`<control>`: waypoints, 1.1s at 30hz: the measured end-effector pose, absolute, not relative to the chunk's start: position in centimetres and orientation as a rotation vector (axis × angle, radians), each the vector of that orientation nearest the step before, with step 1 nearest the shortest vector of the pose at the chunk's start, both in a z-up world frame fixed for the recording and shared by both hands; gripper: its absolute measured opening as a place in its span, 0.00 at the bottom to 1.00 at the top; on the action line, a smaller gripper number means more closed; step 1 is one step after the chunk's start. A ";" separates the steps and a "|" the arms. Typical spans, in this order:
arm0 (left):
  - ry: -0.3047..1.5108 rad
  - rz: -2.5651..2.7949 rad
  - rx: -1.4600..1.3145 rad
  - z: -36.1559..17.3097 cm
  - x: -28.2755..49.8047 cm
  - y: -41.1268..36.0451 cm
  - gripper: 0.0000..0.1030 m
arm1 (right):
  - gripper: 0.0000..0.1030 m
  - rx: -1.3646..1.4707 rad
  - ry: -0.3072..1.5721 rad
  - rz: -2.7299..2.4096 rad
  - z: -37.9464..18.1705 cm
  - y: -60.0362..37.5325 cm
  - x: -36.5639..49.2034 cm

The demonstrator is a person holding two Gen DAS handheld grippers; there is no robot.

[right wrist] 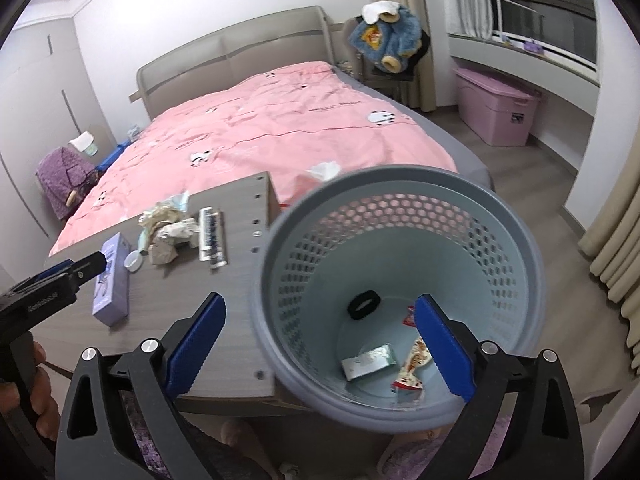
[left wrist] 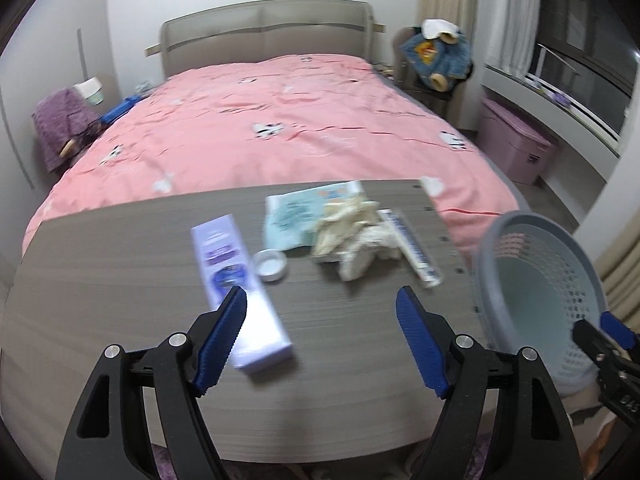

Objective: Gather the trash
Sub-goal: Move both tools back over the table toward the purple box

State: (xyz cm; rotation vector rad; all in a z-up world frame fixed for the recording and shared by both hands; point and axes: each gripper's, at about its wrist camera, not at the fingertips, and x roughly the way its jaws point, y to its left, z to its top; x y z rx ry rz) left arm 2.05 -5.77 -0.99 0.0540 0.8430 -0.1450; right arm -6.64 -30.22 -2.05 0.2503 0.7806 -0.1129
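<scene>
Trash lies on a grey wooden table (left wrist: 100, 288): a purple box (left wrist: 236, 280), a small white lid (left wrist: 272, 265), a light blue packet (left wrist: 292, 216), crumpled cream paper (left wrist: 352, 232) and a white tube (left wrist: 412, 248). My left gripper (left wrist: 322, 344) is open and empty above the table's near edge, its left finger over the purple box. My right gripper (right wrist: 320, 346) holds a grey perforated waste basket (right wrist: 400, 200) at its near rim, one finger inside and one outside. The basket (left wrist: 540, 280) contains a black ring (right wrist: 363, 303), a silver packet (right wrist: 370, 362) and a red-white wrapper (right wrist: 412, 368).
A bed with a pink cover (left wrist: 280, 120) stands behind the table. A pink storage box (right wrist: 496, 108) sits under the window at right. A chair with a blue jacket (right wrist: 388, 46) stands by the headboard. A purple cloth (left wrist: 60, 128) lies left of the bed.
</scene>
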 end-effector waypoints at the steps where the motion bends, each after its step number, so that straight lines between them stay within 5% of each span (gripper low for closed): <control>1: 0.846 -0.133 0.051 -1.2 2.1 -5.2 0.72 | 0.93 0.241 0.779 -0.106 -1.9 -29.7 -6.4; 33: 0.944 0.017 0.031 -6.3 5.6 1.0 0.72 | 0.94 0.168 0.832 -0.042 -2.3 -24.3 -2.9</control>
